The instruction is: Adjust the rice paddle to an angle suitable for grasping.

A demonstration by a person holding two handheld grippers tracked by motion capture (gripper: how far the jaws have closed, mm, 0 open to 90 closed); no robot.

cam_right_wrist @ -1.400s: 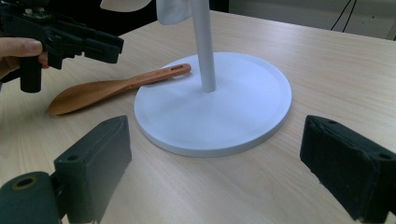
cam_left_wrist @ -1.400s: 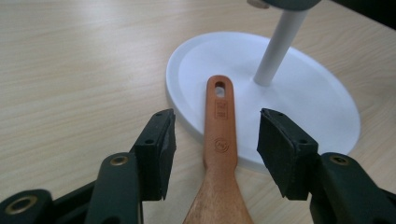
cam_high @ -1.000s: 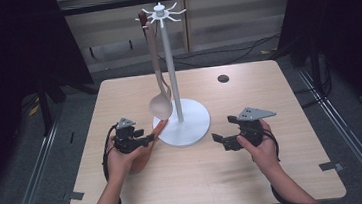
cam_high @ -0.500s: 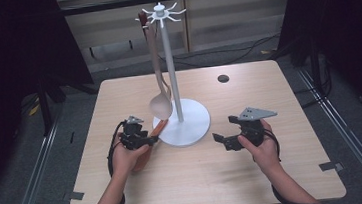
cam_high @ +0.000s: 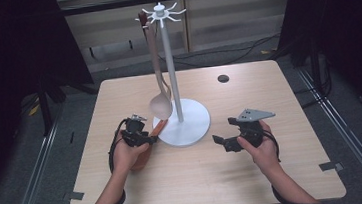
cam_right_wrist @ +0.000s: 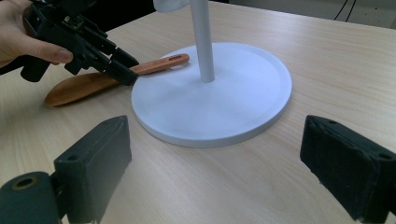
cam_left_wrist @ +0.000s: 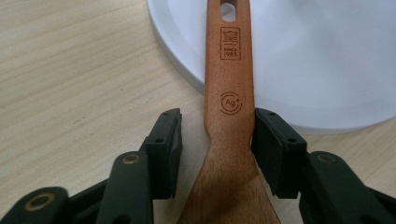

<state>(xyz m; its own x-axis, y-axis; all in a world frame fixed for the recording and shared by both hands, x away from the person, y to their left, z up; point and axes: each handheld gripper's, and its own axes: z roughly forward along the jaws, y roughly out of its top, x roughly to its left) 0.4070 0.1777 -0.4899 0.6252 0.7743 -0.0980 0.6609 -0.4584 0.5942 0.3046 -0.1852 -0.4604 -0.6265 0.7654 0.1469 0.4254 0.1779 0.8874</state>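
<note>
Counter carries a white hook stand near centre, a pale wooden spoon hanging on its left side. A reddish wooden spatula lies left of the stand, handle end resting on the base rim. Left hand-held gripper jaws have just been closing around the spatula neck: one pad touching, the other apart, not clamped yet; right hand-held gripper sits wide, nothing between, right of the stand.

Black grippers, brass-coloured screws
</note>
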